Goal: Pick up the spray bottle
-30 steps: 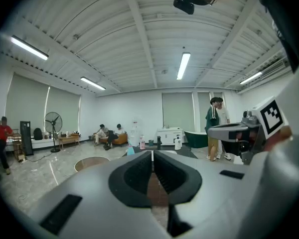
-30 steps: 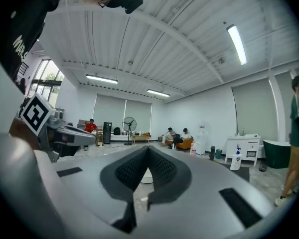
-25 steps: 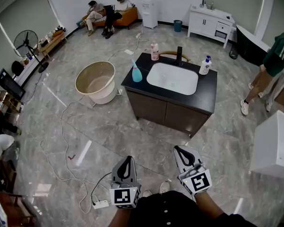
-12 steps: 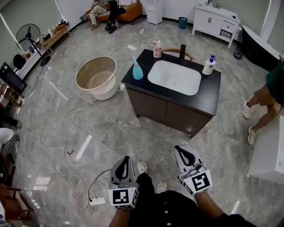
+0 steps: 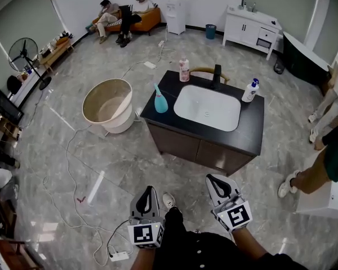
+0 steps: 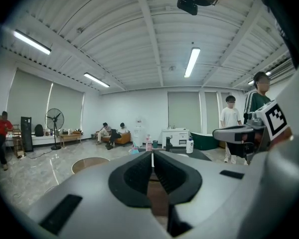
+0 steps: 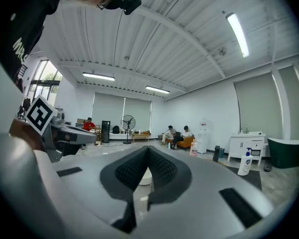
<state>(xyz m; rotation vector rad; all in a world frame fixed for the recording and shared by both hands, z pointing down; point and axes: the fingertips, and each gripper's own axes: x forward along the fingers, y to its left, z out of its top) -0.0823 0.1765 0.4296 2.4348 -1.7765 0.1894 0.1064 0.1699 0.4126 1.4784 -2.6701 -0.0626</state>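
The spray bottle (image 5: 160, 100), teal with a slim nozzle, stands on the left end of the black vanity counter (image 5: 250, 120), left of the white sink (image 5: 207, 108). In the left gripper view the spray bottle (image 6: 134, 150) shows small and far off. Both grippers are low in the head view, well short of the vanity and apart from everything. My left gripper (image 5: 149, 193) is shut and empty, its tips meeting (image 6: 152, 154). My right gripper (image 5: 216, 180) is shut and empty too (image 7: 148, 148).
A pink bottle (image 5: 184, 70), a black faucet (image 5: 216, 75) and a white pump bottle (image 5: 249, 90) share the counter. A round beige tub (image 5: 109, 104) stands left of the vanity. Cables and a power strip (image 5: 119, 256) lie on the floor. A person (image 5: 321, 156) walks at the right.
The vanity has come nearer in the head view as both grippers moved forward with the person. The person at the right has walked toward the lower right. Both grippers stay shut.
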